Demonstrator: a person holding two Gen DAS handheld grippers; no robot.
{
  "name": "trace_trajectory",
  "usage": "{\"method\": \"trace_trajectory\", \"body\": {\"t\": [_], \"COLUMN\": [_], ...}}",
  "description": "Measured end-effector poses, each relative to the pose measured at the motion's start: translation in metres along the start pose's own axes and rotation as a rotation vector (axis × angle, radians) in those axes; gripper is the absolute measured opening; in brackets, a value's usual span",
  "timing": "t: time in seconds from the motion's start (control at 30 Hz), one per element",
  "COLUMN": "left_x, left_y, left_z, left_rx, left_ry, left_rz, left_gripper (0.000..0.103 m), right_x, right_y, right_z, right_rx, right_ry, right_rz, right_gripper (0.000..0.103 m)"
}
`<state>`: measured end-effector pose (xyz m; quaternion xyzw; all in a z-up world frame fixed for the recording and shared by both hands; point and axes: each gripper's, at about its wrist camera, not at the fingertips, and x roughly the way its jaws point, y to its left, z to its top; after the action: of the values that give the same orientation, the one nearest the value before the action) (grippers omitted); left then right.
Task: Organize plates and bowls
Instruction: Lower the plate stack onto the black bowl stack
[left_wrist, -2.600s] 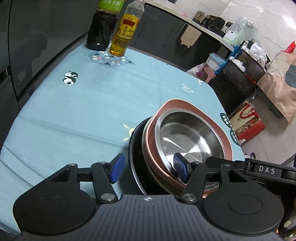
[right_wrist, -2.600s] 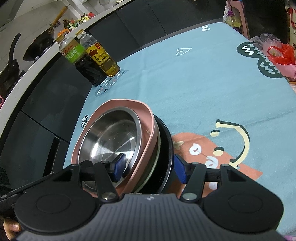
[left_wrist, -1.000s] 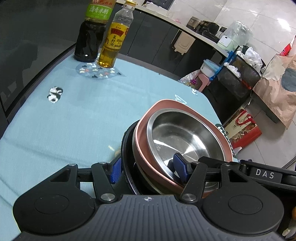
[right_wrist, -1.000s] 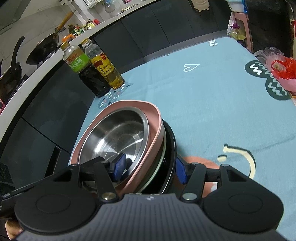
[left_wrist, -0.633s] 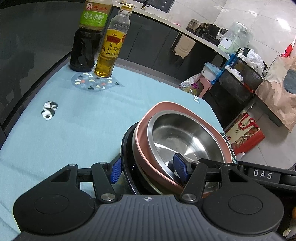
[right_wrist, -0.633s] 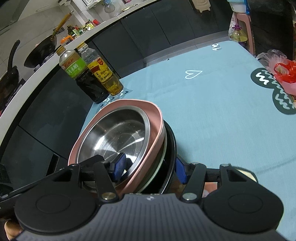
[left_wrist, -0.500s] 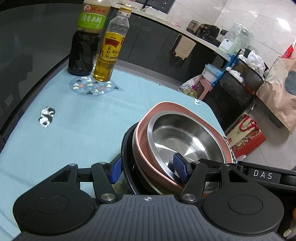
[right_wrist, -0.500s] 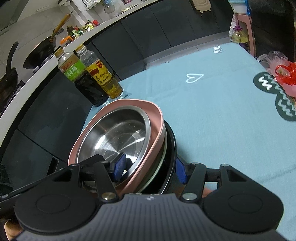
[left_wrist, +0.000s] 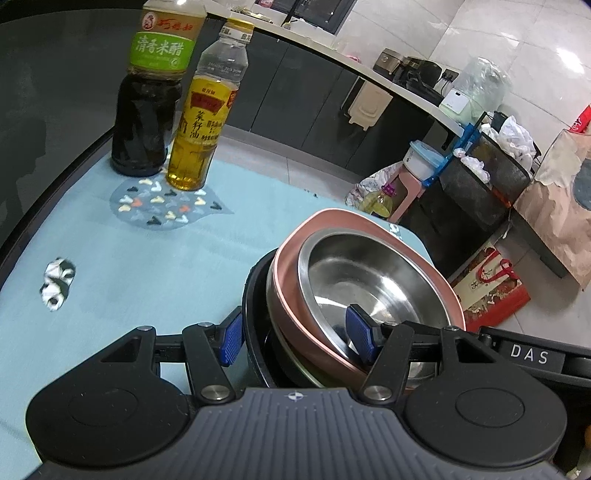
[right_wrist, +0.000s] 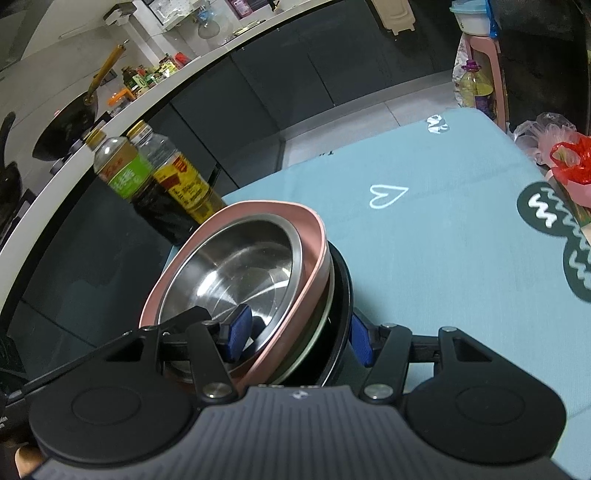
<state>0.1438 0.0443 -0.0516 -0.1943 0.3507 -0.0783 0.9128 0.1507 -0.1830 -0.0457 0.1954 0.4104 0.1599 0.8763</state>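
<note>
You are carrying the whole stack between both tools, clear of the worktop (left_wrist: 122, 258) as far as the views tell: a steel bowl (left_wrist: 369, 284) sits inside a pink bowl (left_wrist: 284, 295), which rests in a black dish (left_wrist: 253, 325) with what looks like another pale plate edge between them. Your left gripper (left_wrist: 295, 339) has its jaws spread wide and clamped across the near rim of the stack, one pad outside the black dish and the other inside the steel bowl. Your right gripper (right_wrist: 297, 334) grips the opposite rim the same way, with one pad in the steel bowl (right_wrist: 236, 273) and one outside the black dish (right_wrist: 341, 295). The risk lies in the nesting, since the pink bowl (right_wrist: 310, 280) sits tilted and only loosely seated, so any uneven lift or jerk between your two hands could let the inner bowls slide or tip out. The two bottles (left_wrist: 173, 122) stand close ahead, so swinging the stack forward carelessly could knock them over.
</note>
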Motion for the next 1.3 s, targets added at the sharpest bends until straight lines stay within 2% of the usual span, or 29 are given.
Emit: {"method": "trace_trajectory", "body": {"t": [0.47,0.8,1.0,1.3], "left_x": [0.045,0.067,0.079,0.083], "left_y": [0.005,0.012,0.017,0.016], "left_z": [0.024,0.036,0.035,0.03], "left_rx": [-0.03,-0.055,-0.066,-0.035], "left_ry": [0.033,0.029,0.037,0.009], "left_rz": [0.013,0.017,0.023,0.029], "left_gripper": [0.055,0.055,0.055,0.055], "right_x": [0.027,0.045,0.056,0.066], "right_y": [-0.011,-0.013,-0.019,-0.029], "right_z": [0.031,0.046,0.048,0.045], "right_rx": [0.012,0.003,0.016,0.037], "right_ry": [0.016,0.019,0.035,0.056], "right_rz": [-0.019,-0.029,-0.03,-0.032], "right_gripper": [0.034,0.034,0.034,0.034]}}
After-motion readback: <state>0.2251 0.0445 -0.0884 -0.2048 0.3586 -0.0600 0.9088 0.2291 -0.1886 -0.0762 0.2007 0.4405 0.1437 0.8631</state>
